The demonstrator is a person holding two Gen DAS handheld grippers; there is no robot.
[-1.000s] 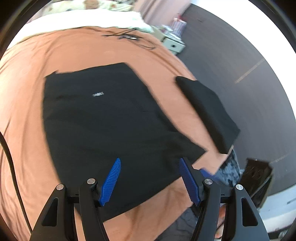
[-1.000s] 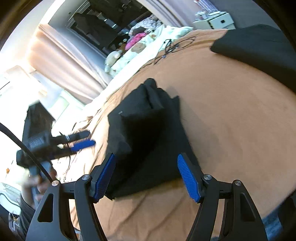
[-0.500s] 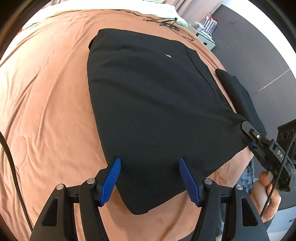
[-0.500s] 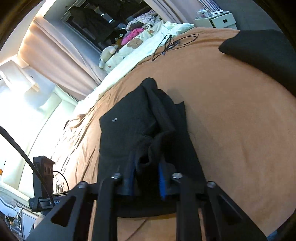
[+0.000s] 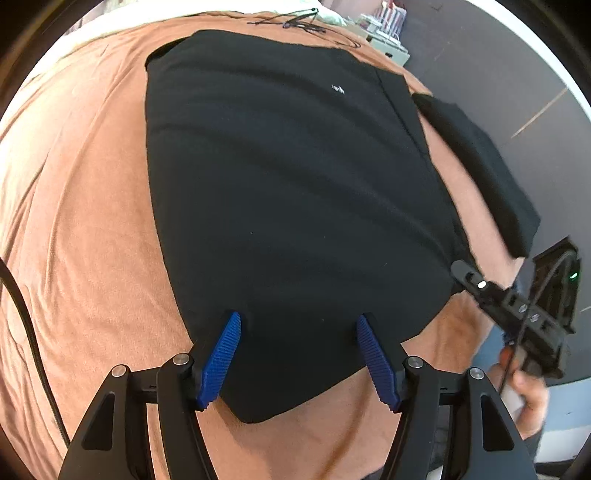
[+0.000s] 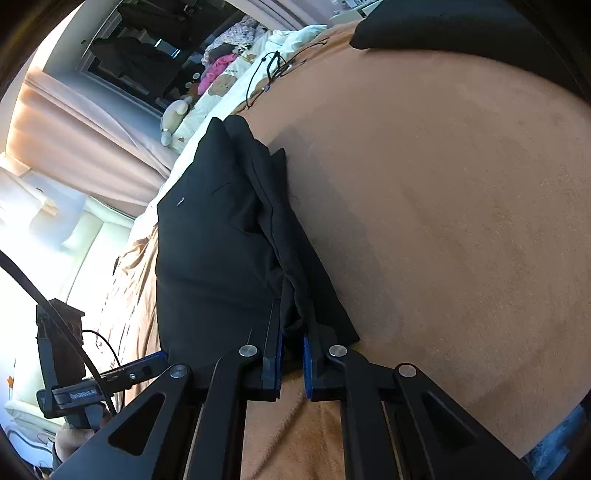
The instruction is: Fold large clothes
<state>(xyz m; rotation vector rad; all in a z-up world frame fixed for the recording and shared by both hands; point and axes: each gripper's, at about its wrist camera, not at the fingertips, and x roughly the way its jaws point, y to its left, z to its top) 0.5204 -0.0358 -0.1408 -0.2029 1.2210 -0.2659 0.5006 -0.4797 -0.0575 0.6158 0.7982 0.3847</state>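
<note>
black garment spread flat mid-bedspread; its near right corner bunched, lifted off the surface.

bed, orange-brown cover | on it: black garment; folded black cloth; cable

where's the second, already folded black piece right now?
Left wrist view, right side: the folded black piece lies on the orange blanket just right of the spread black garment, near the bed edge.
</note>
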